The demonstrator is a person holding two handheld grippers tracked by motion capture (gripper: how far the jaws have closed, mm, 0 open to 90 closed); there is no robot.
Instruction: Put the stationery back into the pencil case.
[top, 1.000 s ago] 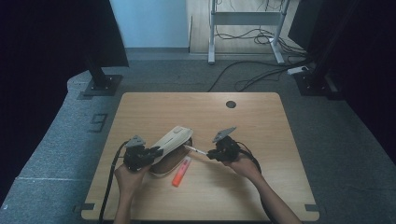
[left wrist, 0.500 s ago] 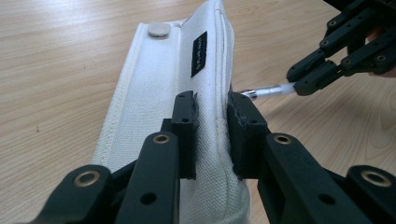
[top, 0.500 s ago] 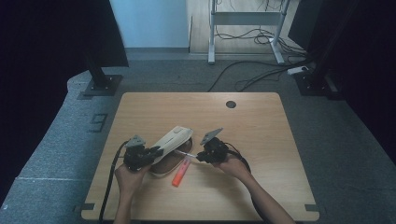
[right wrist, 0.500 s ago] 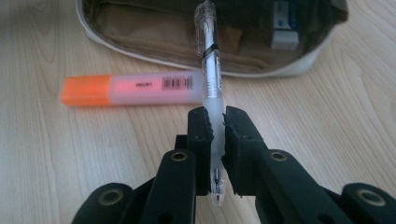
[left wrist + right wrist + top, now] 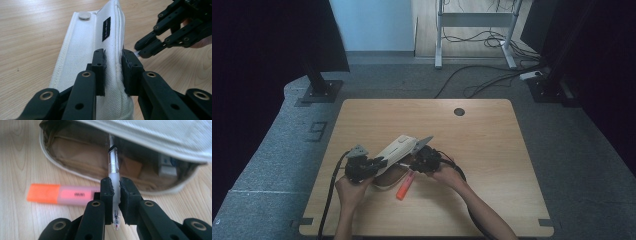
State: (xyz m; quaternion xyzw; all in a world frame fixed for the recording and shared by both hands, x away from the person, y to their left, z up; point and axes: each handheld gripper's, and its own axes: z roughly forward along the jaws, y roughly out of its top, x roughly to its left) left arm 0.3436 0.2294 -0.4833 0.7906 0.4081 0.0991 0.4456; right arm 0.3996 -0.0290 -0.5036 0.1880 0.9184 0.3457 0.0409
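Observation:
A white canvas pencil case (image 5: 394, 150) lies on the wooden table, its flap (image 5: 100, 37) lifted. My left gripper (image 5: 113, 67) is shut on the flap's edge and holds it up. My right gripper (image 5: 115, 188) is shut on a clear pen (image 5: 113, 167) whose far end reaches into the case's open mouth (image 5: 100, 152). An orange highlighter (image 5: 60, 194) lies on the table just in front of the opening, also seen as the highlighter (image 5: 404, 186) in the high view. The left gripper (image 5: 362, 167) and right gripper (image 5: 424, 160) stand at either side of the case.
The table (image 5: 492, 150) has a round cable hole (image 5: 459, 111) at the back. Something grey and blue (image 5: 167, 166) sits inside the case. Black cables trail from both grippers toward the front edge. Desk legs and cords (image 5: 472, 30) stand on the floor beyond.
My right gripper has moved left toward the case, carrying the pen's tip into the opening. The left gripper has kept the flap raised in place.

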